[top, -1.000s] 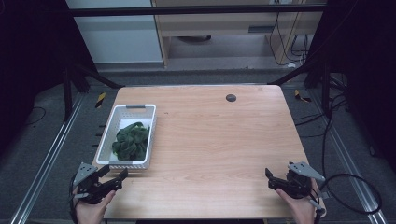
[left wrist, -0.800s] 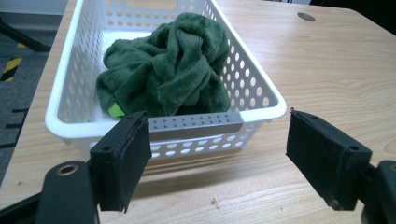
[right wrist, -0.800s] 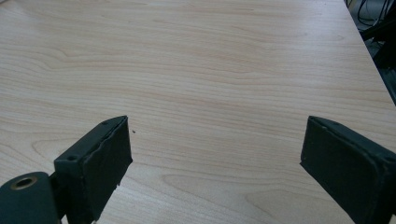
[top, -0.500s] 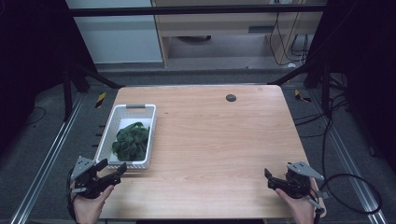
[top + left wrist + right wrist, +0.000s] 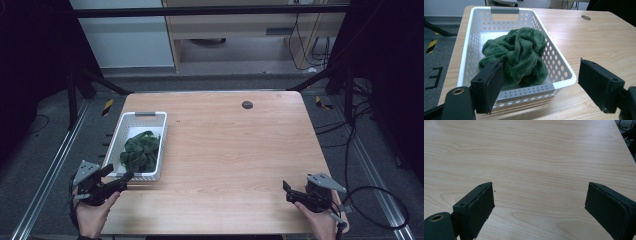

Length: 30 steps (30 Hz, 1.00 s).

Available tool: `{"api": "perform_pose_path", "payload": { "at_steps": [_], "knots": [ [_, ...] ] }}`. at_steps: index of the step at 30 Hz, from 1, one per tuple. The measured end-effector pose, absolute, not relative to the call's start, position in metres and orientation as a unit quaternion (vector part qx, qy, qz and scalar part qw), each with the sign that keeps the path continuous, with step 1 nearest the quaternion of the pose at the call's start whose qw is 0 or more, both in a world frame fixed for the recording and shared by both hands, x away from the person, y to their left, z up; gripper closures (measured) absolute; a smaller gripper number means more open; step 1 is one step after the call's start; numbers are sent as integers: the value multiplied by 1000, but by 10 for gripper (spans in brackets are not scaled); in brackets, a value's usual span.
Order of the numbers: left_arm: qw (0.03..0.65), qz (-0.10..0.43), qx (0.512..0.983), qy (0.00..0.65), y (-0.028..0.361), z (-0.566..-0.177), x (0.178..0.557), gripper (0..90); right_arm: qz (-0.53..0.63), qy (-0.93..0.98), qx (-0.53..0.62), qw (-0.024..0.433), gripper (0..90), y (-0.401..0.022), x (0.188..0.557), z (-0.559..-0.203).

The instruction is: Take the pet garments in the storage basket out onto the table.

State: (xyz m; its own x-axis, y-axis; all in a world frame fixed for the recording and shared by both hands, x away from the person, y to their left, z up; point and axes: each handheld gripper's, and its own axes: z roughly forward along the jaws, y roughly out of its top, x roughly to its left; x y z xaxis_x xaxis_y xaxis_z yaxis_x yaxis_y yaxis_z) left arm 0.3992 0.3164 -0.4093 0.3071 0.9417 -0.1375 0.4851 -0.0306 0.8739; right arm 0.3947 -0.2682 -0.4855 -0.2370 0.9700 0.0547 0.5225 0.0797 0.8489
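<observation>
A white perforated basket (image 5: 123, 131) stands on the left part of the wooden table (image 5: 235, 150), holding a crumpled dark green plush cloth (image 5: 141, 150). My left gripper (image 5: 119, 175) hovers open just short of the basket's near end. In the left gripper view the jaws of that gripper (image 5: 540, 67) stand wide apart in front of the basket (image 5: 564, 72) and the cloth (image 5: 521, 55), with nothing between them. My right gripper (image 5: 286, 191) is open near the table's front right corner. In the right gripper view its jaws (image 5: 540, 186) frame bare wood.
A small dark round hole (image 5: 247, 104) sits near the table's far edge, also seen as a grommet hole (image 5: 586, 17) in the left gripper view. Dark floor, rails and cables (image 5: 370, 200) surround the table. Cabinets stand behind it.
My left gripper has crept slightly forward toward the basket's near end. The right gripper has stayed almost still.
</observation>
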Motion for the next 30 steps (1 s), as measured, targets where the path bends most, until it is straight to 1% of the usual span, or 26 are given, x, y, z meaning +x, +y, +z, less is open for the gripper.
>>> {"api": "perform_pose_path", "payload": {
  "at_steps": [21,30],
  "knots": [
    [442,251,676,534,318,-394,425,189,397,681,549,279,82,-268,396,-486],
    [429,251,684,535,318,-389,438,186,396,682,548,279,82,-268,397,-486]
  ]
}}
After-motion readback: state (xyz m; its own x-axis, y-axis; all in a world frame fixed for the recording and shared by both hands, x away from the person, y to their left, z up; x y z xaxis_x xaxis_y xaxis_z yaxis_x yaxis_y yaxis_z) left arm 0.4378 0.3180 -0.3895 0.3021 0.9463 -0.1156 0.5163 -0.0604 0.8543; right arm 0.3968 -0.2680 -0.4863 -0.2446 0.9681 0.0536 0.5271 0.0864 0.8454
